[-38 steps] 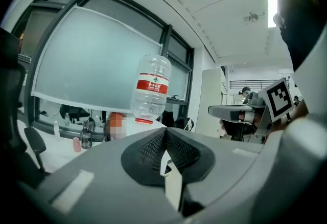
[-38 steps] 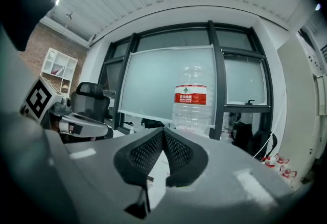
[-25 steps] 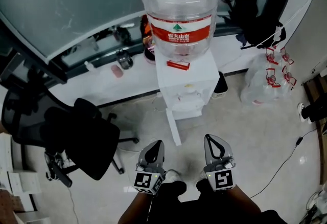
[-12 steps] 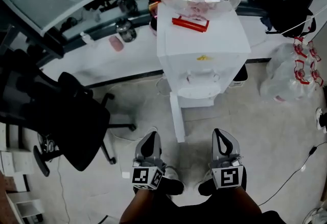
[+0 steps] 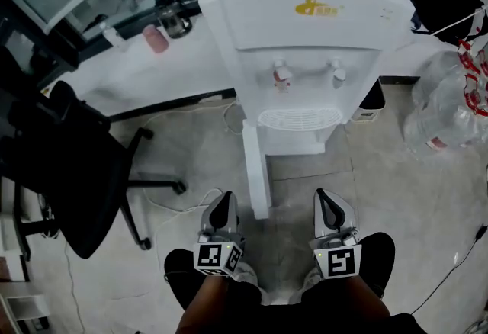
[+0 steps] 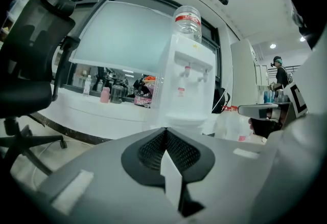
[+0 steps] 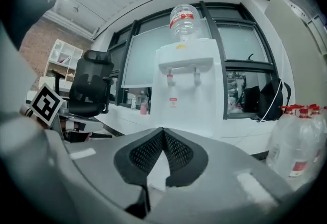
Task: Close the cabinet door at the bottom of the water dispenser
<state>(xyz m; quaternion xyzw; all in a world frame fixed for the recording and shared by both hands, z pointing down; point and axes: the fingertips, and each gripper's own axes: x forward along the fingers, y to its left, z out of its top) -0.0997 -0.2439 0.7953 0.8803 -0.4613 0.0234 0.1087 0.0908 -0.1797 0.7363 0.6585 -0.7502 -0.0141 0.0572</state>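
The white water dispenser (image 5: 305, 12) stands ahead of me, its two taps facing me. Its bottom cabinet door (image 5: 255, 168) is swung open and sticks out edge-on toward me. My left gripper (image 5: 223, 199) hangs just short of the door's outer end, slightly to its left, jaws together and holding nothing. My right gripper (image 5: 325, 197) is level with it, to the door's right, also shut and empty. The left gripper view has the dispenser (image 6: 186, 90) beyond the shut left gripper (image 6: 164, 130). In the right gripper view the dispenser (image 7: 191, 95) carries its bottle (image 7: 183, 21).
A black office chair (image 5: 69, 165) stands at the left, its base legs reaching toward the door. Clear water jugs (image 5: 450, 111) sit on the floor at the right. Cables lie on the floor by the dispenser. A white ledge (image 5: 122, 81) with a pink cup (image 5: 155, 39) runs behind.
The head view has dropped and closed in: the dispenser looms larger and its bottle has left the top of the frame. Both grippers stay low and shut.
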